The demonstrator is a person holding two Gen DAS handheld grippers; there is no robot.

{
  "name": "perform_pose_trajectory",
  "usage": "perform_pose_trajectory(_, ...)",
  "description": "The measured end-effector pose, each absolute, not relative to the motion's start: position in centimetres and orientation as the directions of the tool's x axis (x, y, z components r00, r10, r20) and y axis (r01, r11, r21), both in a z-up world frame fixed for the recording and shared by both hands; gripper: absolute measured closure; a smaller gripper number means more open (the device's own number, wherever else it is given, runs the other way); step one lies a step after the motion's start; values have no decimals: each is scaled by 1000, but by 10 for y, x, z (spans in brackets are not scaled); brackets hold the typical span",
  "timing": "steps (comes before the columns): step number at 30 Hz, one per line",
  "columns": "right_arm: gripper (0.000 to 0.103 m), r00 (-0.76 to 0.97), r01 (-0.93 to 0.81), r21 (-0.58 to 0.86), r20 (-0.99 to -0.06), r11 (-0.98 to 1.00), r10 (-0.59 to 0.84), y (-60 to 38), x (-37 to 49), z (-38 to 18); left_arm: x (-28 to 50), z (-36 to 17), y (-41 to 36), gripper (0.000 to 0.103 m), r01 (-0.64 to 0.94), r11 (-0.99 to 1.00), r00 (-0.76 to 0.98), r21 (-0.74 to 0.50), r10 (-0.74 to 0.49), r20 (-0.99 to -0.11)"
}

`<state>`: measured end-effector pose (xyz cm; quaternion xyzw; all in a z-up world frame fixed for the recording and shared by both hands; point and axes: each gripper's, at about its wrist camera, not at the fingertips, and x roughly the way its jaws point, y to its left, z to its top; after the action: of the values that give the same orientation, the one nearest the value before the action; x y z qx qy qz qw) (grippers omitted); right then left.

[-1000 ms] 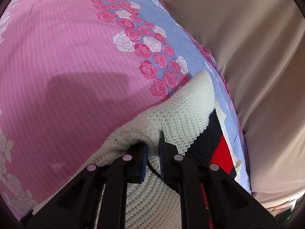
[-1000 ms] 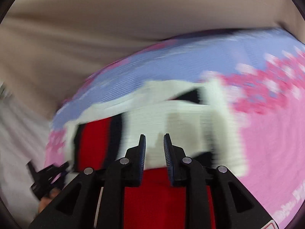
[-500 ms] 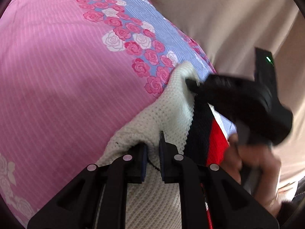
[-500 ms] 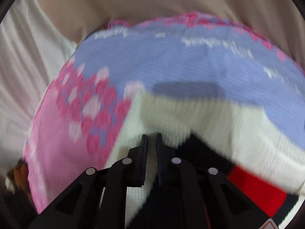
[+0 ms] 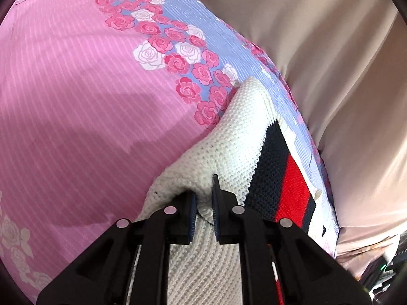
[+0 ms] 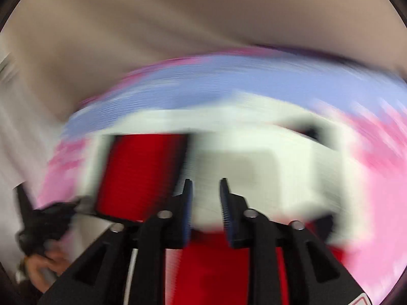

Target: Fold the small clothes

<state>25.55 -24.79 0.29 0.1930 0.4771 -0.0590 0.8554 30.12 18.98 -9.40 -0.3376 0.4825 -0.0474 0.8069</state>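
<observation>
Left claw pinching cream knit sweater on floral sheet; right claw opening, empty.

One knitted sweater, one flowered sheet, two grippers.

There is one sweater, a single cream knit with one black band and one red band across it in the left wrist view; the blurred right wrist view shows the same single garment. One pink and blue flowered sheet lies under it, and one beige cloth lies past the sheet's edge. There are two grippers, the left gripper and the right gripper, each with two fingers. One hand shows, at the lower left of the right wrist view.
</observation>
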Motion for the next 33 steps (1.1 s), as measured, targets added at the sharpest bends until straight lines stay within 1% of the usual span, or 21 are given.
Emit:
perform_pose_trajectory(1,64,524,325,282,-848,903,76,-268,246,-3,301,-94,189,92,-256,769,533,-586,-393,-749)
perform_pose_trajectory(2,64,506,353,291,-859,889,81,-284,240,-9,300,-94,188,92,-264,769,535,-583,-386,-752)
perform_pose_trajectory(4,56,488,371,317,-866,873,107,-304,239,-21,301,-93,186,92,-286,769,534,-572,-367,-761)
perform_pose_trajectory(5,56,477,371,323,-871,871,120,-308,243,-30,302,-93,185,92,-293,769,533,-569,-362,-765)
perform_pose_trajectory(6,61,469,366,334,-872,868,137,-309,246,-35,302,-92,184,92,-306,769,529,-561,-352,-772)
perform_pose_trajectory(7,89,467,354,360,-867,863,170,-310,249,-41,302,-90,183,92,-317,771,522,-553,-345,-780)
perform_pose_trajectory(8,100,472,344,391,-858,854,202,-310,252,-43,302,-90,182,92,-322,774,517,-546,-340,-786)
perform_pose_trajectory(12,103,585,340,416,-796,844,156,-324,228,-14,303,-91,183,92,-328,781,505,-532,-331,-797)
perform_pose_trajectory(14,103,545,380,376,-829,845,124,-335,225,-30,305,-91,181,92,-333,786,506,-521,-317,-802)
perform_pose_trajectory(15,103,459,397,341,-878,852,138,-339,230,-54,304,-91,181,92,-337,787,504,-516,-312,-805)
perform_pose_trajectory(17,103,474,386,365,-866,847,157,-345,221,-50,302,-88,181,90,-341,787,492,-514,-317,-811)
perform_pose_trajectory(18,101,484,387,376,-860,842,162,-347,215,-39,297,-84,184,87,-342,780,487,-525,-331,-808)
perform_pose_trajectory(19,96,519,374,403,-838,836,172,-347,205,-24,290,-80,189,82,-339,769,486,-542,-350,-801)
perform_pose_trajectory(20,94,558,349,420,-811,838,174,-347,190,-3,282,-77,193,65,-337,766,485,-547,-357,-798)
perform_pose_trajectory(21,84,570,337,420,-804,843,172,-347,177,9,268,-72,200,58,-329,775,481,-540,-354,-802)
perform_pose_trajectory(22,64,570,328,417,-803,848,174,-346,159,21,252,-67,206,49,-311,798,475,-516,-340,-811)
perform_pose_trajectory(24,51,548,306,409,-814,860,192,-342,123,29,214,-64,220,37,-290,842,455,-454,-296,-840)
perform_pose_trajectory(27,48,432,281,358,-876,890,215,-324,51,16,151,-74,246,32,-285,858,395,-428,-302,-868)
perform_pose_trajectory(29,48,339,308,342,-911,888,233,-303,-2,-4,111,-86,264,31,-310,835,352,-455,-343,-871)
perform_pose_trajectory(30,48,301,331,351,-919,876,255,-296,-26,-13,91,-87,271,29,-289,815,376,-502,-385,-843)
perform_pose_trajectory(33,46,235,389,381,-922,839,309,-274,-75,-40,57,-87,269,25,-266,824,351,-500,-401,-846)
